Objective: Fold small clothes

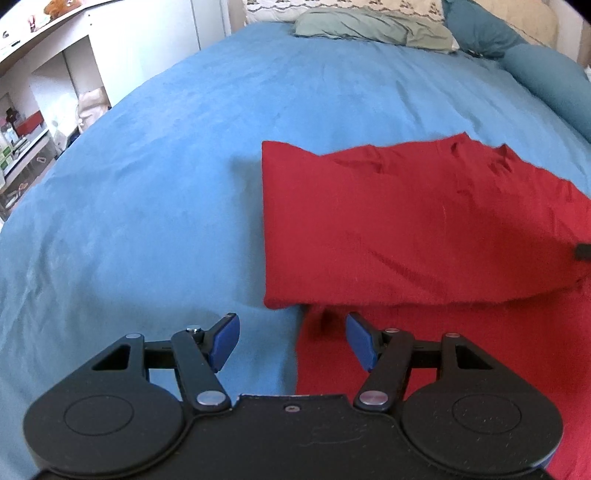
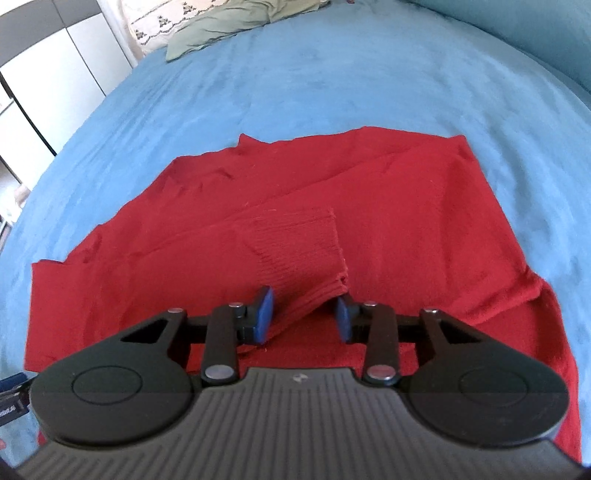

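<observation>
Sweater [image 2: 406,221]: soft, limp knit on the bed [image 1: 147,166]. Ribbed cuff [image 2: 306,254] sits between the right gripper's [image 2: 304,314] narrowed jaws, whether pinched I cannot tell; left gripper [image 1: 291,341] wide, empty, straddling the hem edge, a fair hold.

Both cameras sit low over the blue bed [image 1: 147,192], each looking down and forward along its own gripper toward the pillows [image 1: 369,26], and both see the same red sweater [image 2: 295,206] up close

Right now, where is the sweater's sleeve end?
In the right wrist view, the ribbed sleeve cuff lies across the middle of the red sweater, its end between the right gripper's blue fingers.
</observation>
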Available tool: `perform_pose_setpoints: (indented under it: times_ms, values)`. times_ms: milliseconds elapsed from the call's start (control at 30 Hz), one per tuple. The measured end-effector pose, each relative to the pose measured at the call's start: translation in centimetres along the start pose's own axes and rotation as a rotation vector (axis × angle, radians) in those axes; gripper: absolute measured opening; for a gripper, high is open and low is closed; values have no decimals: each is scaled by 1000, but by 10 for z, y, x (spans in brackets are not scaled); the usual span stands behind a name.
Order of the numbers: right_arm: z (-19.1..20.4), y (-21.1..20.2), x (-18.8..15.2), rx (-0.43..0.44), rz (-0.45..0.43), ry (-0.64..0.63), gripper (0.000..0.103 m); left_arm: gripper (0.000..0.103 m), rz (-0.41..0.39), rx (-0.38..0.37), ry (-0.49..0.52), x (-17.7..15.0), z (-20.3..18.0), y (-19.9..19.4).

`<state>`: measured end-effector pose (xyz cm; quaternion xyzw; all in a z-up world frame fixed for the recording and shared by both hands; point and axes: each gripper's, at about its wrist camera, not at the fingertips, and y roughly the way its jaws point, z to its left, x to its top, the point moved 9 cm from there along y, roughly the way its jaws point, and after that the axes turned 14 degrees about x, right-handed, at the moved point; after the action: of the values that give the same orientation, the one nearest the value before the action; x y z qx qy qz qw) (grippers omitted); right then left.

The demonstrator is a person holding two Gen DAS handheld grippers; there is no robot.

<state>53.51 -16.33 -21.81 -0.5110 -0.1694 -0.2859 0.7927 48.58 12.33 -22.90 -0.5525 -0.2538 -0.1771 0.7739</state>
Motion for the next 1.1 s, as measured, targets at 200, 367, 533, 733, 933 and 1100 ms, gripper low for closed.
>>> perform_pose_setpoints:
  times_ms: [200, 367, 533, 733, 933, 1100]
  values:
    - [4, -31, 41, -33, -94, -84, 20, 69, -10, 0, 31, 1, -5, 6]
    - [-29, -66, 76, -111, -155, -118, 20, 68, -37, -7, 35, 21, -20, 14]
    - [-62, -62, 69, -143, -106, -129, 20, 37, -32, -19, 48, 29, -30, 18]
    - [-78, -49, 48, -141, -78, -116, 20, 32, -17, 16, 62, 12, -20, 16]
    - [-80, -47, 13, -108, -8, -187, 37, 47, -26, -8, 64, 13, -17, -7]
    - [-59, -66, 7, -64, -44, -261, 84, 68, -143, -134, 112, 35, -43, -46]
